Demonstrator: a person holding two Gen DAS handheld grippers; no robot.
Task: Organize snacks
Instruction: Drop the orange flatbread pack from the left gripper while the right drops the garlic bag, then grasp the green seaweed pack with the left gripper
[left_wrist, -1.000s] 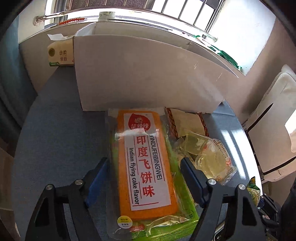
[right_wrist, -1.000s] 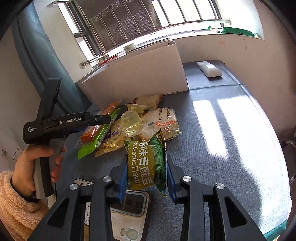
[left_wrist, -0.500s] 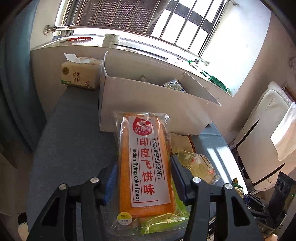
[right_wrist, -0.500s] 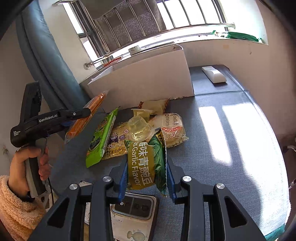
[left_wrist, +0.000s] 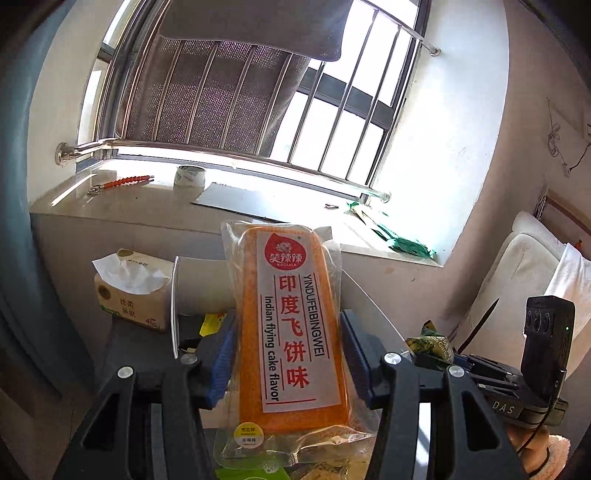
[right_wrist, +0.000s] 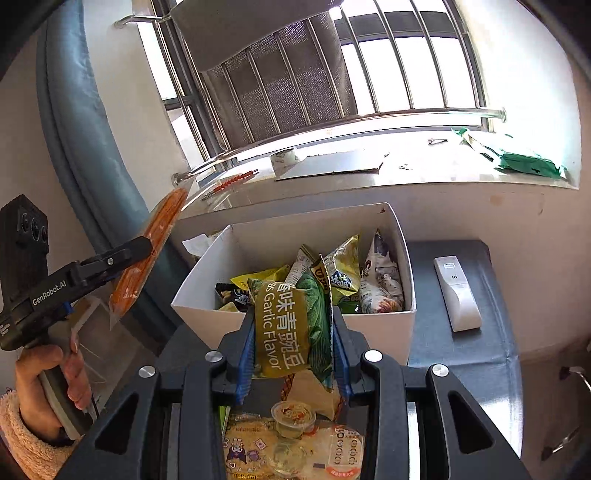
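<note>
My left gripper (left_wrist: 284, 350) is shut on an orange "Indian flying cake flavor" pack (left_wrist: 291, 328), held up in the air in front of the windowsill; it also shows in the right wrist view (right_wrist: 147, 254). My right gripper (right_wrist: 291, 343) is shut on a green garlic pea bag (right_wrist: 288, 325), held above the near wall of a white cardboard box (right_wrist: 402, 325) that holds several snack bags (right_wrist: 376, 280). Below it on the grey table lie a jelly cup (right_wrist: 293, 415) and wrapped snacks (right_wrist: 255, 446).
A tissue pack (left_wrist: 131, 291) stands left of the box. A white remote (right_wrist: 458, 291) lies on the grey table (right_wrist: 472, 354) right of the box. The windowsill (right_wrist: 369, 166) and barred window are behind. A white chair (left_wrist: 524, 266) is at the right.
Both grippers rose with their packs. The left lifted the orange pack off the table to windowsill height. The right moved up and forward to the box, whose inside now shows.
</note>
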